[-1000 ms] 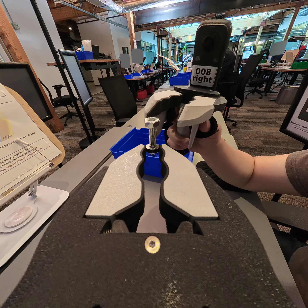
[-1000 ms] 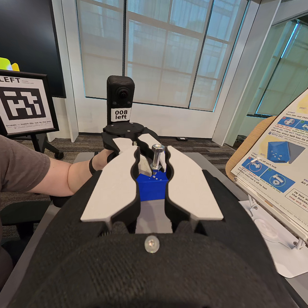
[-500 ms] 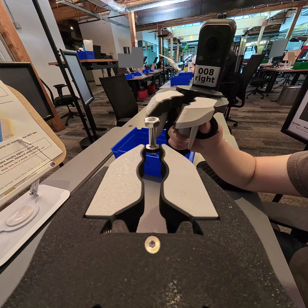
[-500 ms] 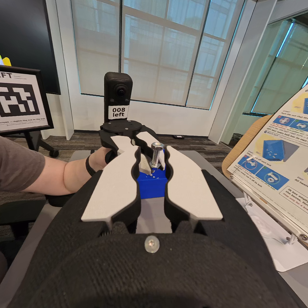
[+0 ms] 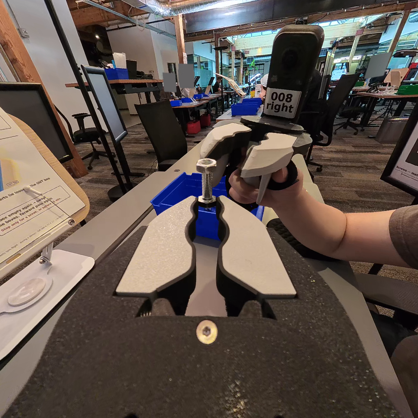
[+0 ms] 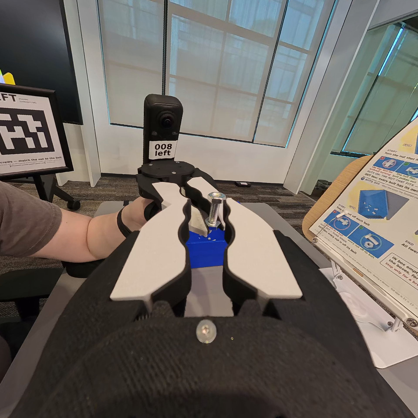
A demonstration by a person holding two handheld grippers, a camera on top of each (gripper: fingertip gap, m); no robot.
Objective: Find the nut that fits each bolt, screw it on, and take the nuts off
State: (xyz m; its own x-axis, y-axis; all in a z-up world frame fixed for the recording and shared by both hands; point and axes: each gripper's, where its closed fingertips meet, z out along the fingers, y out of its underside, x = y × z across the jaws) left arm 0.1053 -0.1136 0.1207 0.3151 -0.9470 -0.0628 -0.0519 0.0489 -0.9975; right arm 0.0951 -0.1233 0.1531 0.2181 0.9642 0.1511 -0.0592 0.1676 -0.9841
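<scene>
Left wrist view: left gripper is clamped on the nut over the blue bin; the bolt stands upright, head up. Right gripper is spread beside the head. Advice: grip the head squarely, turn about the bolt's axis.

Right wrist view: bolt vertical between the parted fingers, untouched.

Silver bolt upright, nut at btm

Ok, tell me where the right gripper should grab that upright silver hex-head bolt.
Probably its hex head, level, from opposite the left gripper: the flats suit the right gripper, the shaft is threaded, and the silver nut below is clamped.
</scene>
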